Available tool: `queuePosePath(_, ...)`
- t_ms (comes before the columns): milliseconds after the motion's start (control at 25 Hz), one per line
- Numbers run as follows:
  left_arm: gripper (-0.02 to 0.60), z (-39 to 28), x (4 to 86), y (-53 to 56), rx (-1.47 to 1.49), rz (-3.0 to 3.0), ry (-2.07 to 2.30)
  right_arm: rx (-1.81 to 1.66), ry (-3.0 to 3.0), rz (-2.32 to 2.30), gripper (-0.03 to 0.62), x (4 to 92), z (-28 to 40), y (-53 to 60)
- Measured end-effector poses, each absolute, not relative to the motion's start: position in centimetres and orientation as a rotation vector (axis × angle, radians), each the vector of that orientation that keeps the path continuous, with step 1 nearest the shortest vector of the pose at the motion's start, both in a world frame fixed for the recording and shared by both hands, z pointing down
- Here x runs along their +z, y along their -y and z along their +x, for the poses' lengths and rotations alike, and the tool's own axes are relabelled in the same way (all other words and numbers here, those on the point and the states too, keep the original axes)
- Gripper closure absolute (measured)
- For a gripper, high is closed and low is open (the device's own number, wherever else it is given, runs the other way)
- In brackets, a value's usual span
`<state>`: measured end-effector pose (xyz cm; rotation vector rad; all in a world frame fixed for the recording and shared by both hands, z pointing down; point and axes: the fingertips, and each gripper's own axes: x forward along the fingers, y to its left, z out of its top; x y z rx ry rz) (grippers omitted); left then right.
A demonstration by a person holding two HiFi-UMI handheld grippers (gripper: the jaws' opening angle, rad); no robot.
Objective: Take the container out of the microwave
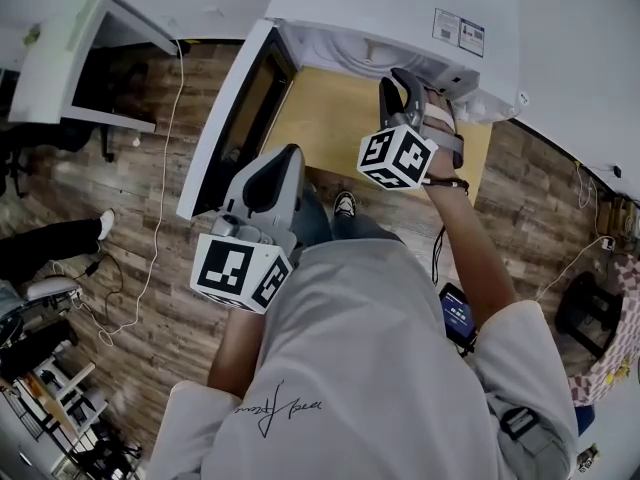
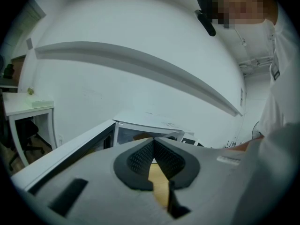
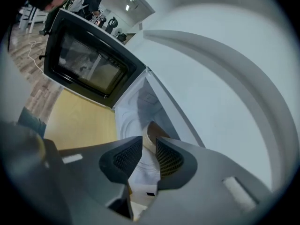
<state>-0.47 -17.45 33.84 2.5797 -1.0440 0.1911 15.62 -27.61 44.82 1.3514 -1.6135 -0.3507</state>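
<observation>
Microwave door stands wide; right gripper, fingers apart, seemingly lines up on the container inside; left gripper waits, fingers together.

Worn brown wood-plank floor crossed by a thin white cable, with a white rectangular desk at the upper left, a pale yellow wooden tabletop, plain white walls behind.

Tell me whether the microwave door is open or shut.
Open. The microwave door stands swung wide to the side, and the white cavity is exposed, with a tan container inside.
</observation>
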Motion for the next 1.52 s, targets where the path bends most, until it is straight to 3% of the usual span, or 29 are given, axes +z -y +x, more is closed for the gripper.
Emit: queuePosePath(1520,0.586,-4.1,34.1,19.1,0.246,2.546,1.116,-0.390,1.348,1.210,0.457,55.2,17.7,39.0)
